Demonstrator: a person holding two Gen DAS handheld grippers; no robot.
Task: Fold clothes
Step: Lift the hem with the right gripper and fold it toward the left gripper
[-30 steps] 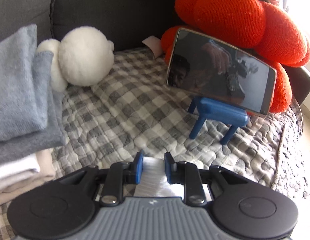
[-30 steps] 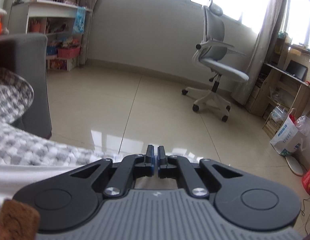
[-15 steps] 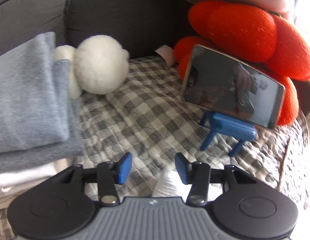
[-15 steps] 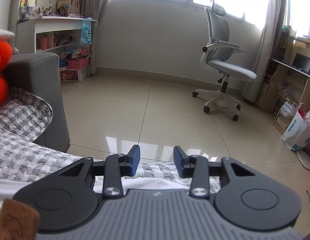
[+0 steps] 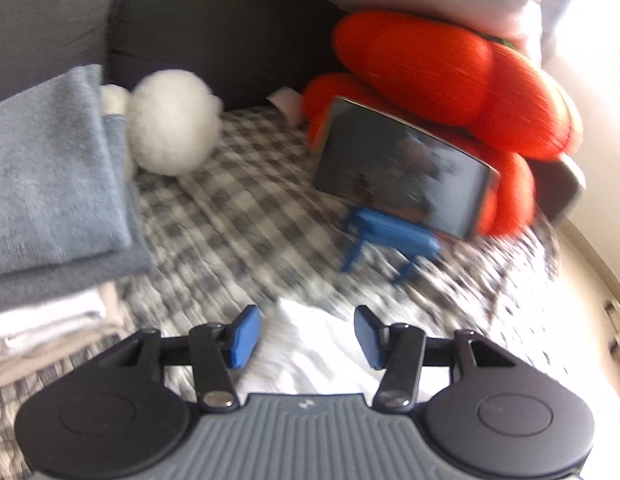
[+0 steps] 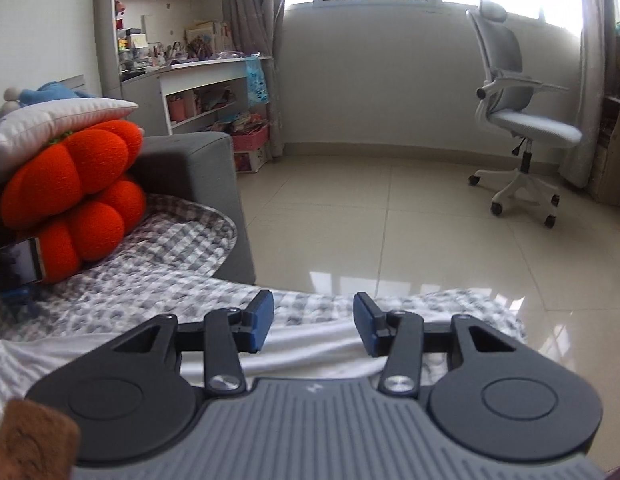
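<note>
Both my pairs of fingers are spread wide, gripping nothing. White garment (image 5: 310, 344) lies on the checked blanket (image 5: 238, 216) just under my left fingers (image 5: 306, 336) and below my right fingers (image 6: 313, 326). Snagging blanket with cloth could spoil a fold; the phone (image 5: 402, 180) stands ahead.

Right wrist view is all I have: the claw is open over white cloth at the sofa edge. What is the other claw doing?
Observer: The left claw is open too, over a white garment on the checked cover.
Operator: Is anything folded already?
Observer: Yes, a stack sits left of that claw, blue-grey towels on top, white and beige pieces beneath.
Operator: I see only an edge of something dark by the orange cushion. What is it?
Observer: A phone propped on a blue stand, leaning against the cushion.
</note>
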